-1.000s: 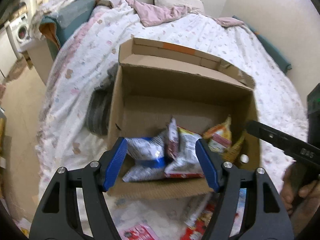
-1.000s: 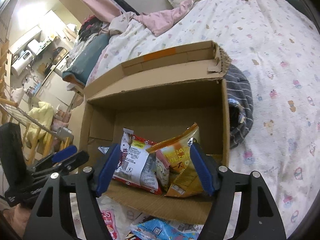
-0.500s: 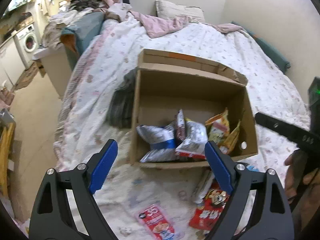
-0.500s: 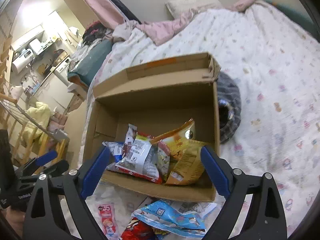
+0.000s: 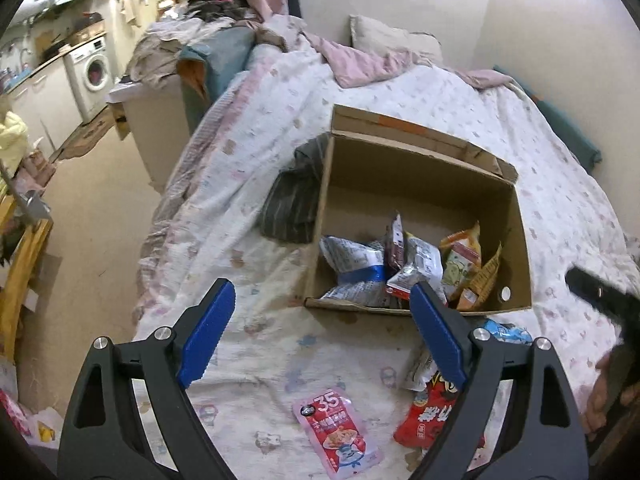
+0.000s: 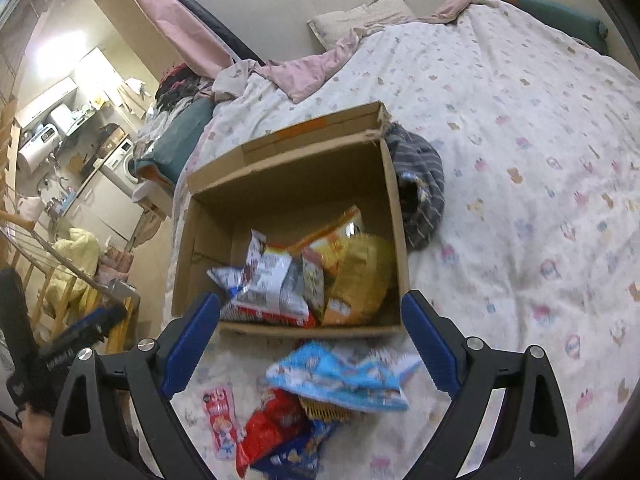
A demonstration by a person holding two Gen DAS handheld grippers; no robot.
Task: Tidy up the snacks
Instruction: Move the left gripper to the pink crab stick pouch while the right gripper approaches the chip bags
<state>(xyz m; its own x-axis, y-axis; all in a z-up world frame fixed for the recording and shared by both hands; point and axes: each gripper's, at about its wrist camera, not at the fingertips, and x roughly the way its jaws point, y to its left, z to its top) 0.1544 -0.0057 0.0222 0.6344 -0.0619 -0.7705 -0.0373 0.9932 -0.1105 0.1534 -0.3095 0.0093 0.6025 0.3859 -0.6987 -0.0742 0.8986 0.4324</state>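
An open cardboard box point(image 5: 520, 236) point(image 6: 396, 216) stands on the bed and holds several snack bags point(image 5: 404, 264) point(image 6: 308, 276). In front of it on the sheet lie a pink packet point(image 5: 336, 432) point(image 6: 218, 416), a red bag point(image 5: 432, 420) point(image 6: 272, 424) and a light blue bag point(image 6: 340, 376). My left gripper point(image 5: 320, 332) is open and empty above the sheet, near the box's front left corner. My right gripper point(image 6: 310, 344) is open and empty above the loose bags.
A dark striped cloth point(image 5: 292, 200) point(image 6: 420, 184) lies against the box's far side. The bed's edge point(image 5: 160, 220) drops to the floor on the left. A pillow point(image 5: 392, 40) and pink blanket point(image 5: 360, 60) lie at the head.
Both grippers have pulled back from the box and opened wider. The loose packets in front of the box have come into view.
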